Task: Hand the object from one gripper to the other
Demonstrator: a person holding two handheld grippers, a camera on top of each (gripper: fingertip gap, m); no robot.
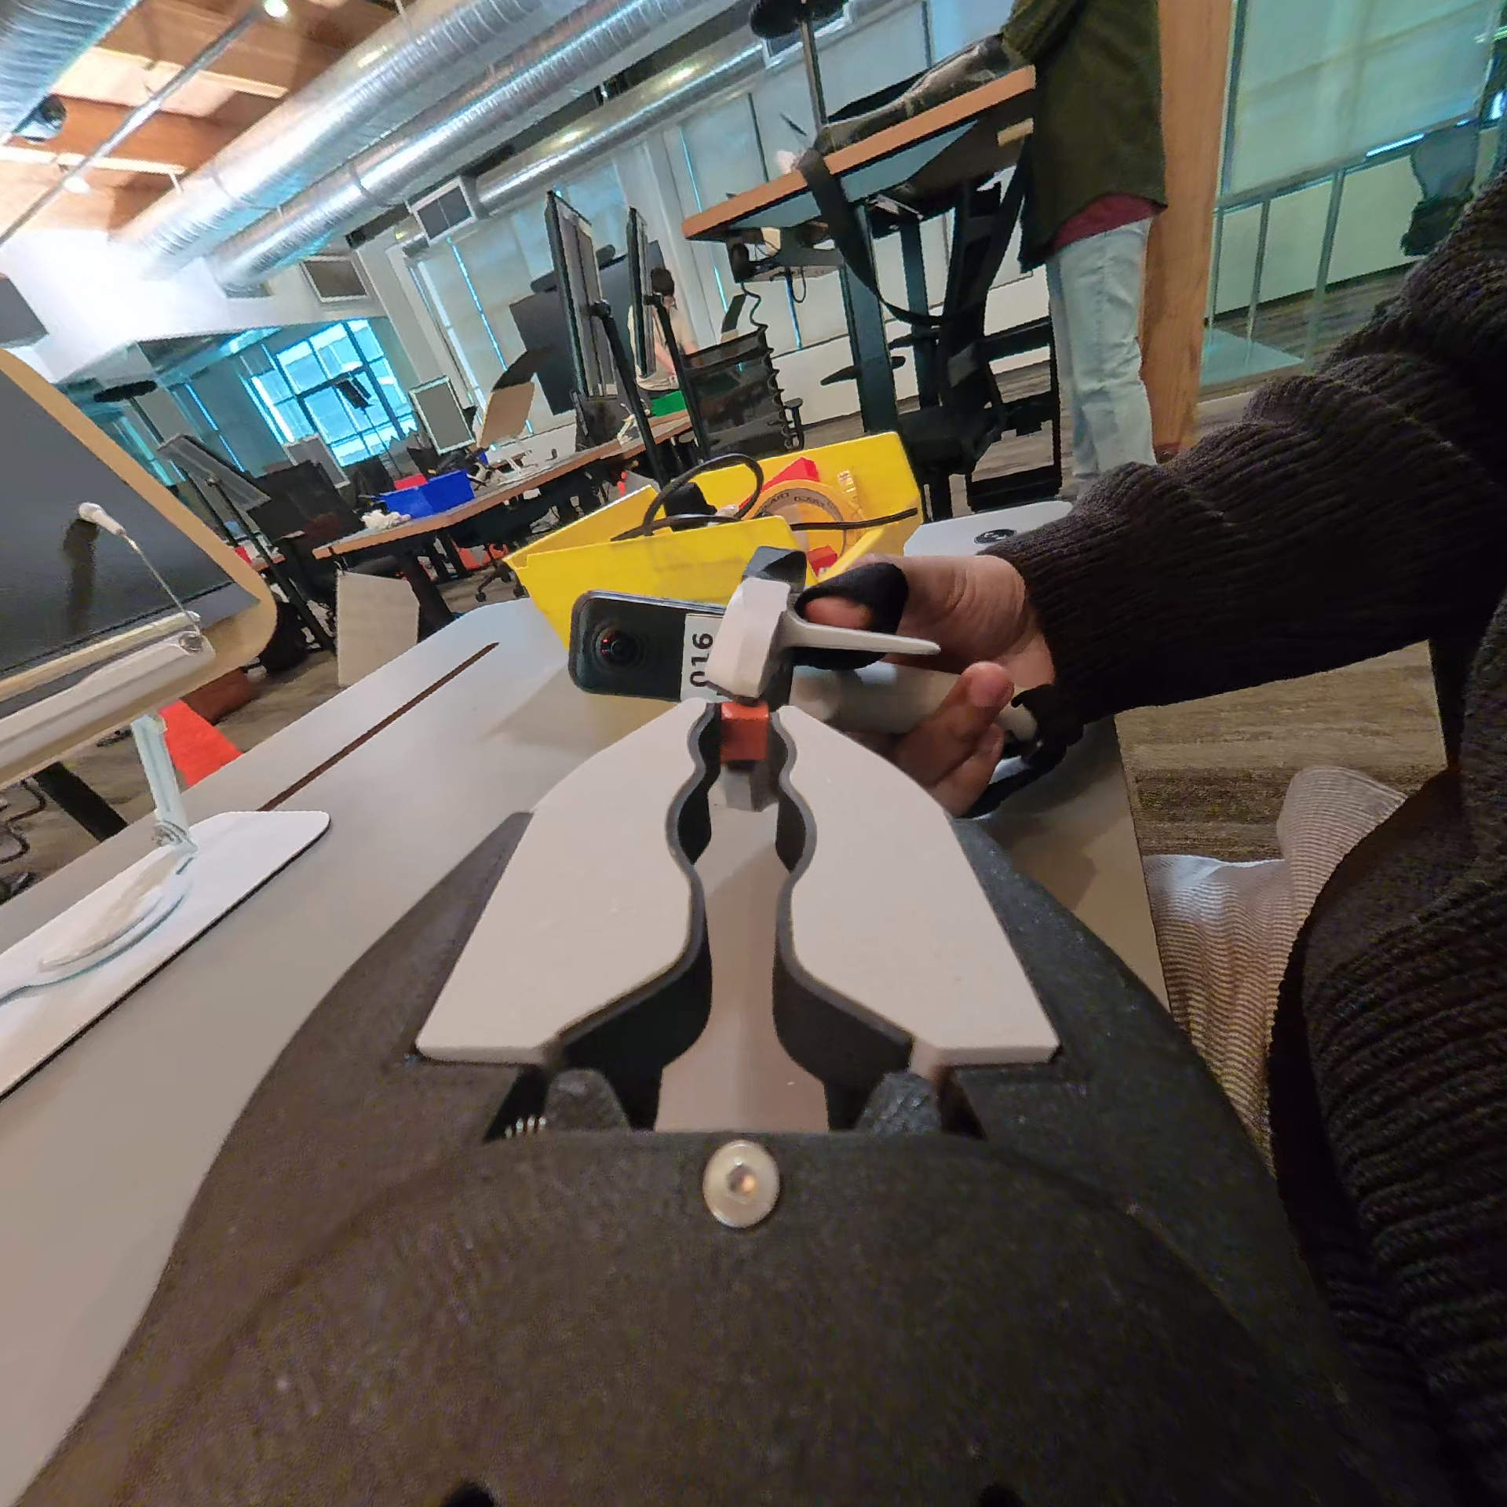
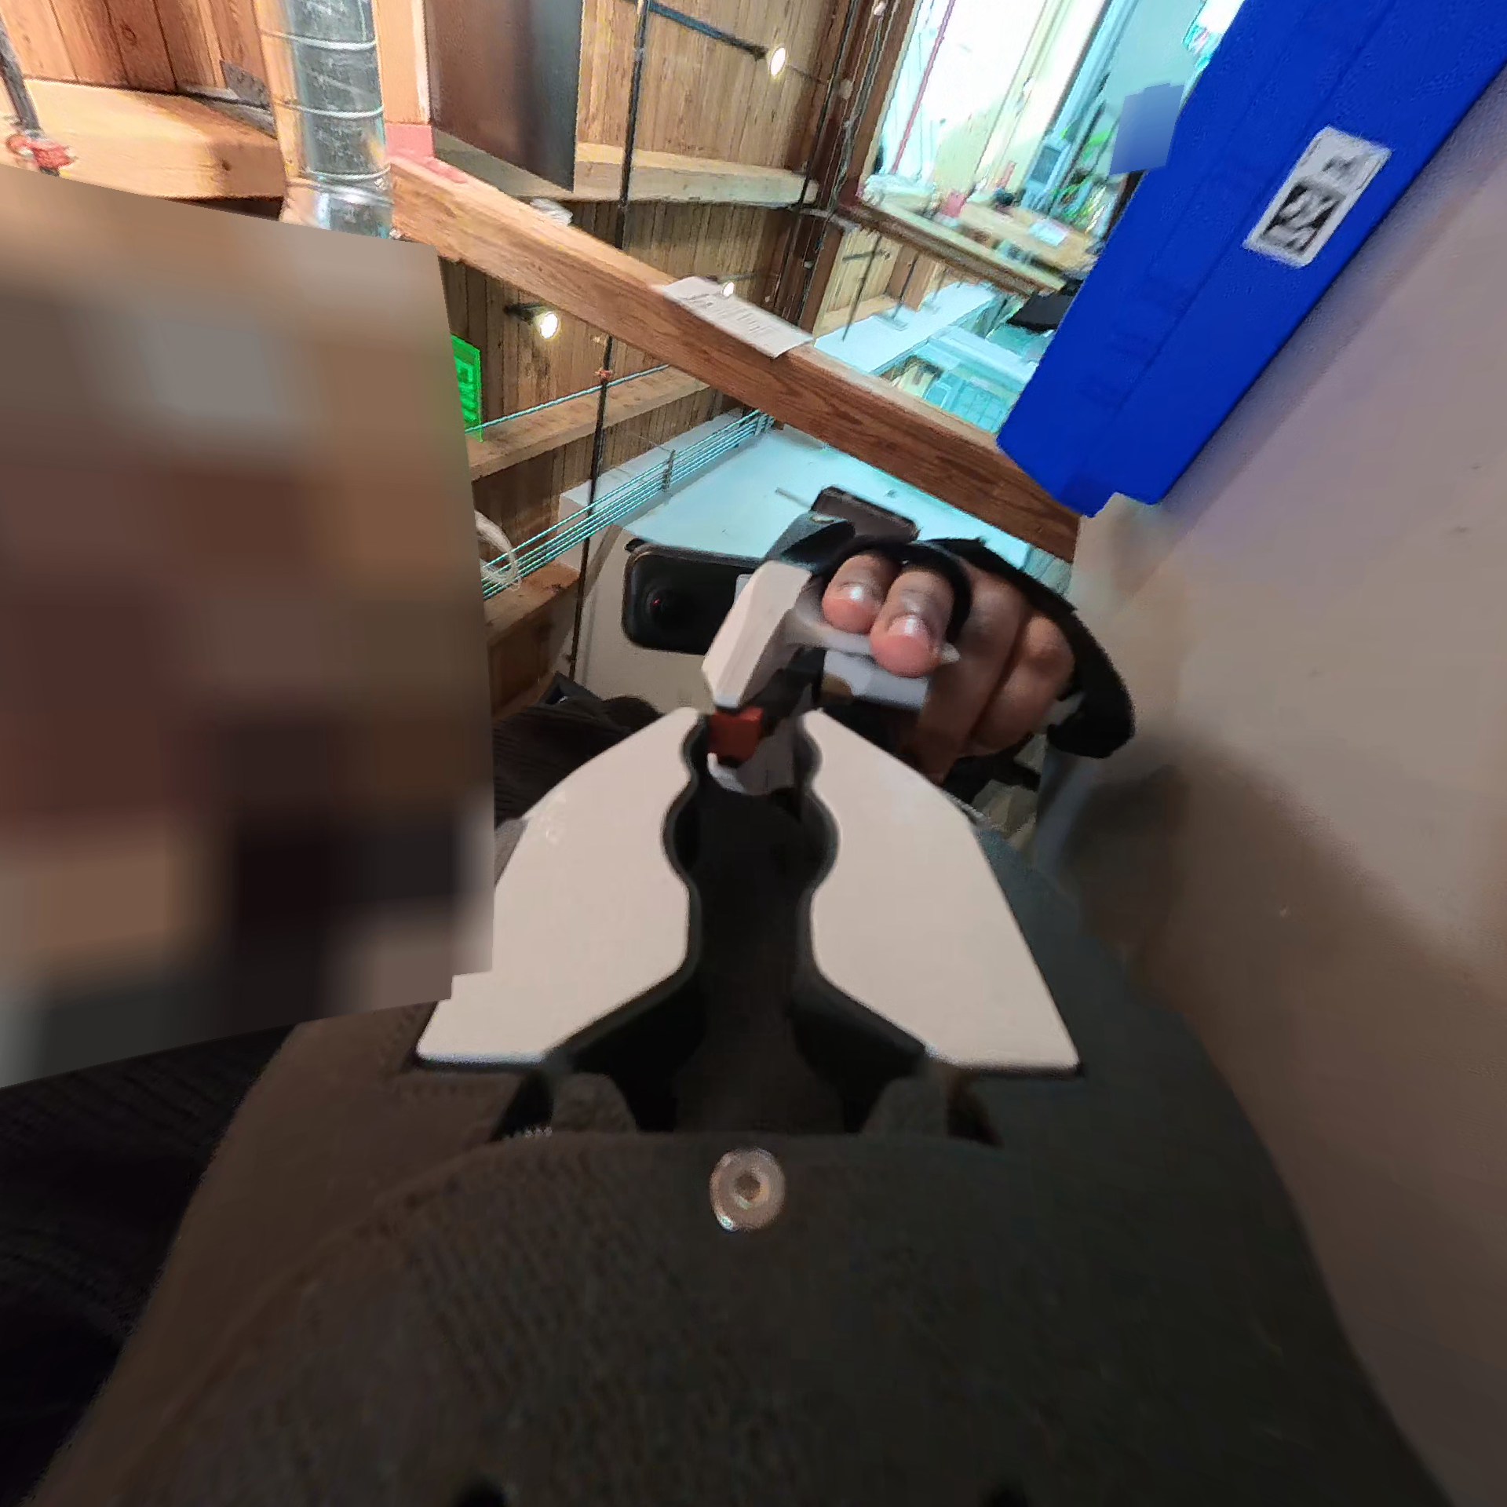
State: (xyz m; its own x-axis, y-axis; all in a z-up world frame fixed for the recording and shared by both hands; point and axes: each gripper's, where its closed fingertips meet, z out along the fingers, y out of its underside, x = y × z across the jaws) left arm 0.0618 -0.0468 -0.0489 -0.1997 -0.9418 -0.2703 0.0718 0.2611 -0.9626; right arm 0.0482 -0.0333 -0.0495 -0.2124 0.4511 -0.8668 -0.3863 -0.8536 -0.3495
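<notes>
We hold the small orange-red plastic block [image 1: 744, 731] between both tips, mid-handover above the grey table [image 1: 408, 734]. Left grey-fingered gripper [image 1: 740, 738] jaws clamp it; right grey-fingered gripper [image 2: 738, 734] jaws also pinch it, so nothing drops.

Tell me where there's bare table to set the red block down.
Bare grey table lies between the yellow bin and the white stand base. The middle is crowded: both grippers meet at the red block.
</notes>
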